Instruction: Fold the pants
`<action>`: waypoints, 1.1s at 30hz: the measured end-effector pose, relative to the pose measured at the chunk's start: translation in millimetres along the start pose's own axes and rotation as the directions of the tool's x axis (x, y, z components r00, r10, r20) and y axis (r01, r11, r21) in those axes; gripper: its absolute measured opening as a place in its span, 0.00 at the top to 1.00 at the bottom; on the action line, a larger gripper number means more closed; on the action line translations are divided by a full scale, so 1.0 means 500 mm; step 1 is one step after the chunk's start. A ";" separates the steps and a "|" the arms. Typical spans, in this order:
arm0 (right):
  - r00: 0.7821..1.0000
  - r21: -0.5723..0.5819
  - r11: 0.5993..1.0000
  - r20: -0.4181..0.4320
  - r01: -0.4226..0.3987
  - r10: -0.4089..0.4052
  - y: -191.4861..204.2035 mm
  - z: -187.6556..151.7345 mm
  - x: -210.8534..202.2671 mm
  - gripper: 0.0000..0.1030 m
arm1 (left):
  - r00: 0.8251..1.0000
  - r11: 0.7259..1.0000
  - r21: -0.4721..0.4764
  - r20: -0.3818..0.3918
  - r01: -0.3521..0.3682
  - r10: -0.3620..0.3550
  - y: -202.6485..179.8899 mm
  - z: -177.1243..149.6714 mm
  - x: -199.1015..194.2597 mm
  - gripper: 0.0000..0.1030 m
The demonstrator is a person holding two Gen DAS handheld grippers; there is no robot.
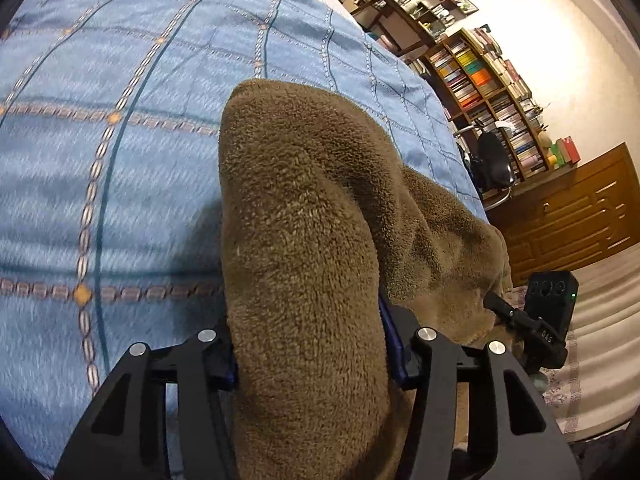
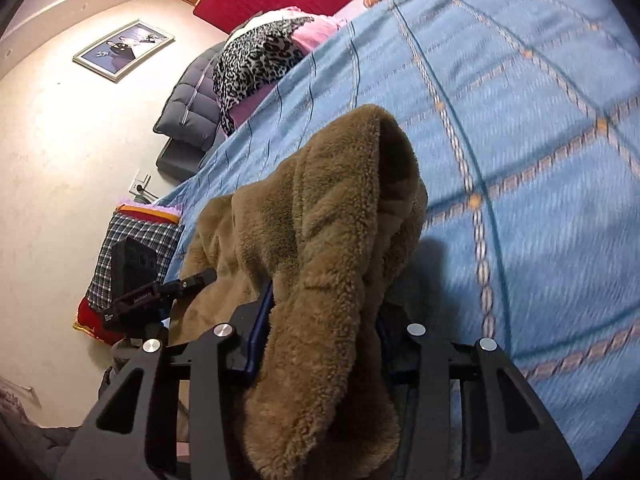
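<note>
The pants (image 1: 304, 216) are brown and fleecy, lifted above a blue checked bedspread (image 1: 100, 140). My left gripper (image 1: 310, 356) is shut on one bunched part of the pants, which rises out between its fingers and hides the tips. My right gripper (image 2: 320, 344) is shut on another bunch of the pants (image 2: 332, 216), which drapes over its fingers. The right gripper shows at the right edge of the left wrist view (image 1: 532, 320). The left gripper shows at the left of the right wrist view (image 2: 152, 292). The cloth sags between them.
The bedspread (image 2: 520, 140) fills most of both views. A bookshelf (image 1: 484, 92), an office chair (image 1: 494, 160) and a wooden cabinet (image 1: 576, 216) stand beyond the bed's edge. A leopard-print garment (image 2: 256, 60), a dark puffer jacket (image 2: 192, 108) and a checked cloth (image 2: 132, 256) lie at the other side.
</note>
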State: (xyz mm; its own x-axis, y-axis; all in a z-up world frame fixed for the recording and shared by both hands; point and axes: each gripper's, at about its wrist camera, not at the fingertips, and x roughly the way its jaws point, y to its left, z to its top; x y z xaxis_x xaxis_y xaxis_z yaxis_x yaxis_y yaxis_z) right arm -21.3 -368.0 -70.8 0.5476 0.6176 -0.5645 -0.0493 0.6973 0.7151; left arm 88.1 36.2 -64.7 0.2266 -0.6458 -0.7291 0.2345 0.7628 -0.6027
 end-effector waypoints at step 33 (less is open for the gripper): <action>0.980 0.022 0.990 0.138 0.140 -0.142 -0.207 0.454 0.183 0.58 | 0.997 1.000 0.004 0.081 0.004 -0.004 -0.017 0.425 0.288 0.49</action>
State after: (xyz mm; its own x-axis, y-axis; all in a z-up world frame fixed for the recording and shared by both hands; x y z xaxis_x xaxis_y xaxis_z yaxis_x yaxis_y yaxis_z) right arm 223.6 -466.3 -103.0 0.6588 0.4566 -0.5978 0.0463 0.7686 0.6381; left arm 319.7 -70.5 -95.8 0.3012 -0.6494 -0.6983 0.2386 0.7603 -0.6041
